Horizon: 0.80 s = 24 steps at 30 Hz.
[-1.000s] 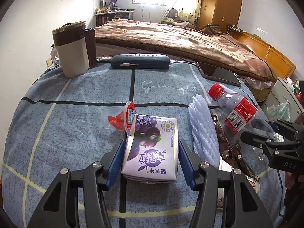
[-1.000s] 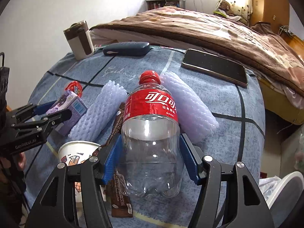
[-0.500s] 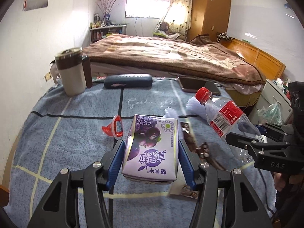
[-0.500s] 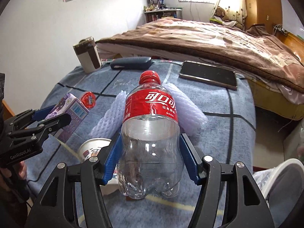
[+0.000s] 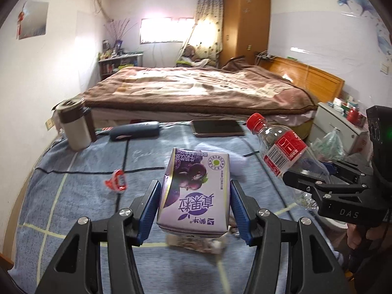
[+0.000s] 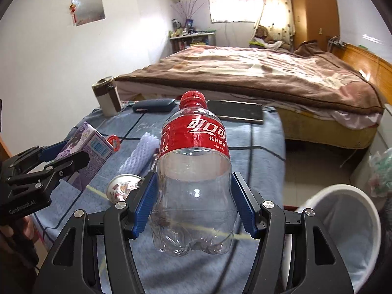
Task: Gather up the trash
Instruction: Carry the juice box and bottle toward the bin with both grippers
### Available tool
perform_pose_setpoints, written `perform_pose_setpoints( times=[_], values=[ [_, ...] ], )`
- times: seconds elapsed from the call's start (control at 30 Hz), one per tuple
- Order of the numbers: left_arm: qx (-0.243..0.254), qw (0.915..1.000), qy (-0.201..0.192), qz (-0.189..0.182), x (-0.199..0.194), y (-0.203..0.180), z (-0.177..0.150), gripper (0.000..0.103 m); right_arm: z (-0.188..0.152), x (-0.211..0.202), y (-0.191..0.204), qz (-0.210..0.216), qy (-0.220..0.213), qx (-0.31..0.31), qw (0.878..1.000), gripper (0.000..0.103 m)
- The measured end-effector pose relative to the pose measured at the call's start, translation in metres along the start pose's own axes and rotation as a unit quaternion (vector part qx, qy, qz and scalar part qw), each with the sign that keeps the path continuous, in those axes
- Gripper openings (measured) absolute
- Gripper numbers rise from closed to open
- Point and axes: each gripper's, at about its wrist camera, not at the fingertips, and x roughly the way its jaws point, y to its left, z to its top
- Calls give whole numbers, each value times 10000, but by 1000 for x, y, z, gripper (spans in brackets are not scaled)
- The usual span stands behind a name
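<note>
My left gripper [image 5: 194, 208] is shut on a purple milk carton [image 5: 196, 191] and holds it above the blue cloth-covered table [image 5: 73, 196]. My right gripper [image 6: 194, 205] is shut on an empty clear cola bottle [image 6: 194, 171] with a red label and cap, also held above the table. The bottle shows in the left wrist view [image 5: 281, 154] at right, the carton in the right wrist view [image 6: 85, 152] at left. A red jelly cup [image 5: 117, 183], white foam netting [image 6: 144, 154] and a paper cup [image 6: 122, 188] lie on the table.
A white bin [image 6: 343, 232] stands on the floor right of the table. A thermos mug [image 5: 76, 127], a dark glasses case [image 5: 134, 131] and a phone [image 5: 218, 127] sit along the table's far edge. A bed [image 5: 196, 90] lies beyond.
Both grippers have risen off the table with the carton and the bottle held in them. The remaining trash on the table now looks farther below.
</note>
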Motion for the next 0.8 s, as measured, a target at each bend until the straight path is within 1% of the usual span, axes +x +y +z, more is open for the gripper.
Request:
perform_pose_setpoints(
  times=[0.2,0.4,0.6,0.8],
  values=[
    [208,9994,-81,-253,-4,-33,4,58,-6,-23,-15,-208,-192,137,9995,63],
    [439,9975,-109,-538,-4,-70,5,58,-16,-43,-39,-494,-342,437,9972,63],
    [625,9943,-118,-856,-2,-107,5,58,-27,-57,-60,-806,-361,661,9939,63],
    [815,9889,-6,-1243,8,-146,1,58,-42,-69,-85,-1157,-332,929,9884,63]
  ],
)
